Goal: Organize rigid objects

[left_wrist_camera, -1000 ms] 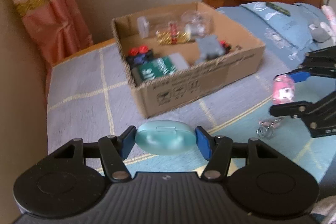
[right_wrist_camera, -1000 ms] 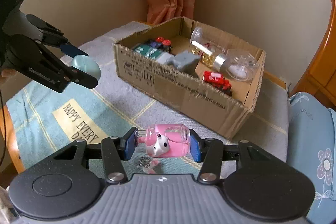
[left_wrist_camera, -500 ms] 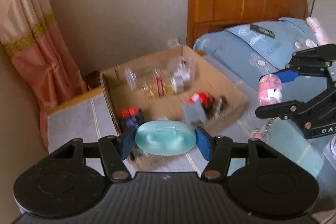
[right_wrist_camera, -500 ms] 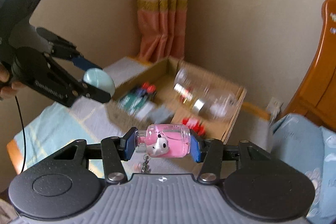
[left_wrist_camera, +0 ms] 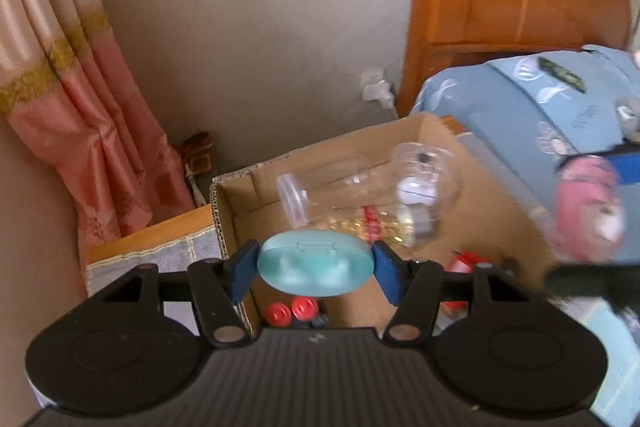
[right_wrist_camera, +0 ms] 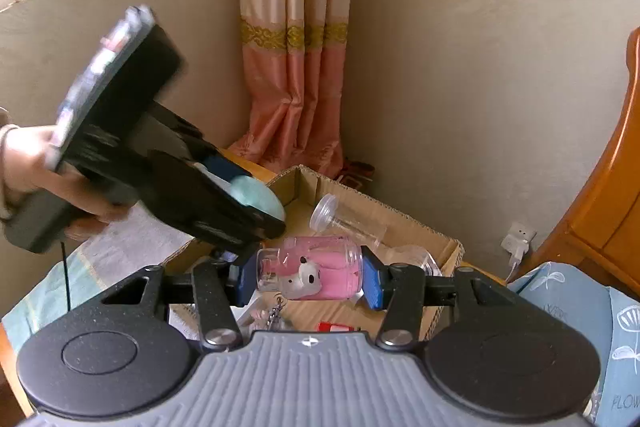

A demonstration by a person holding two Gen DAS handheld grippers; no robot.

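A: Item one, left gripper (left_wrist_camera: 316, 269): blue pads are pinching a pale teal oval plastic case (left_wrist_camera: 315, 268) by its two ends, long axis lying across the jaws.

B: Item two, right gripper (right_wrist_camera: 310, 277): pads are pressing on a small clear jar with pink filling and a white animal charm (right_wrist_camera: 310, 273), held end to end, lying sideways, a short chain (right_wrist_camera: 275, 311) dangling beneath.

A: Outward from both tools: an open brown cardboard box (left_wrist_camera: 496, 187), sitting just ahead of and below each load. In the left wrist view the teal case is hanging over the box's near-left corner.

B: Box contents showing: a clear plastic tube with gold and red filling (left_wrist_camera: 360, 215), a clear round-bellied jar (left_wrist_camera: 420, 179), two red caps (left_wrist_camera: 292, 311) and a red-and-white piece (right_wrist_camera: 334, 327). All are lying loose on the box floor.

A: Deciding relation: the box is lying forward and down from both tools. In the right wrist view the left gripper (right_wrist_camera: 256, 203) is crossing above the near-left wall, its case already over the opening.

B: Judgement: the left hand (right_wrist_camera: 24, 163) is looking nearer to a drop; the pink jar is hovering over the near wall. Free floor is appearing along the near side, between the red caps and the red piece.
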